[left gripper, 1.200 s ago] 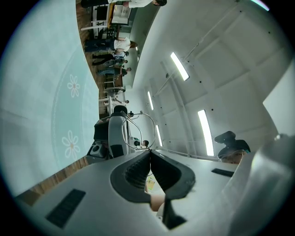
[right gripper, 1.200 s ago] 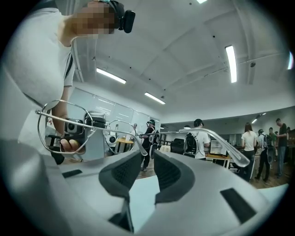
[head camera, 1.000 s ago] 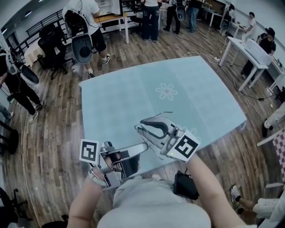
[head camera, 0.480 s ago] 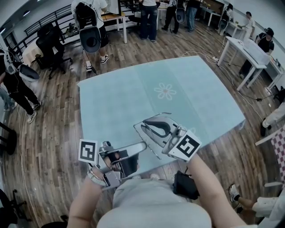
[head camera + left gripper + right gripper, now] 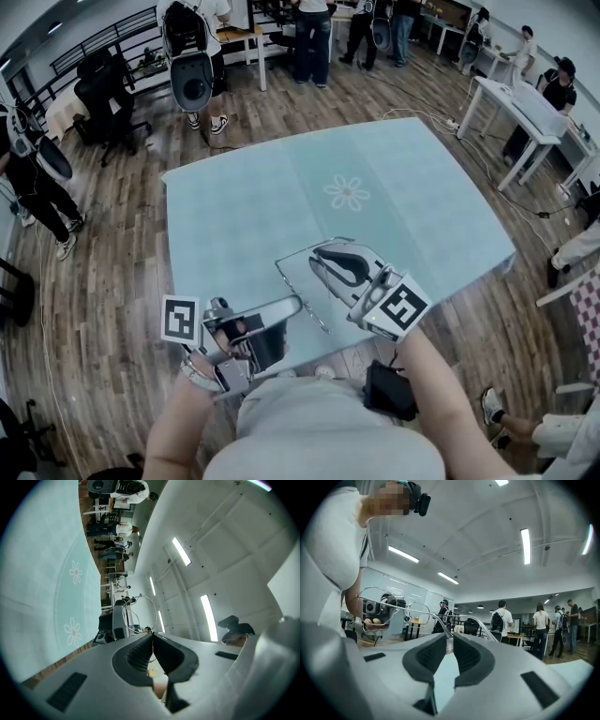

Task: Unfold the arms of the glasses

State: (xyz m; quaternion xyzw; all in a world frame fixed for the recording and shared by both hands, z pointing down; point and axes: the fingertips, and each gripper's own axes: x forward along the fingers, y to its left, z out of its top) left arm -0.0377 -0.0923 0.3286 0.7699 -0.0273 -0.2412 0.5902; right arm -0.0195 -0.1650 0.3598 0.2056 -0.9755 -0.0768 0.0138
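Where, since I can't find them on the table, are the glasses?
Head view, low centre: the glasses hang over the table's near edge, pinched between the left hand-held gripper and the right hand-held gripper, whose jaws have just been closing.

No word, number, brand or sign can be read in any view; the left marker cube (image 5: 181, 320) and the right marker cube (image 5: 401, 308) bear only black-and-white square patterns, not letters. The pale blue worktop (image 5: 234, 216) carries a printed flower (image 5: 346, 193) and no lettering; any print farther off is too small to tell.
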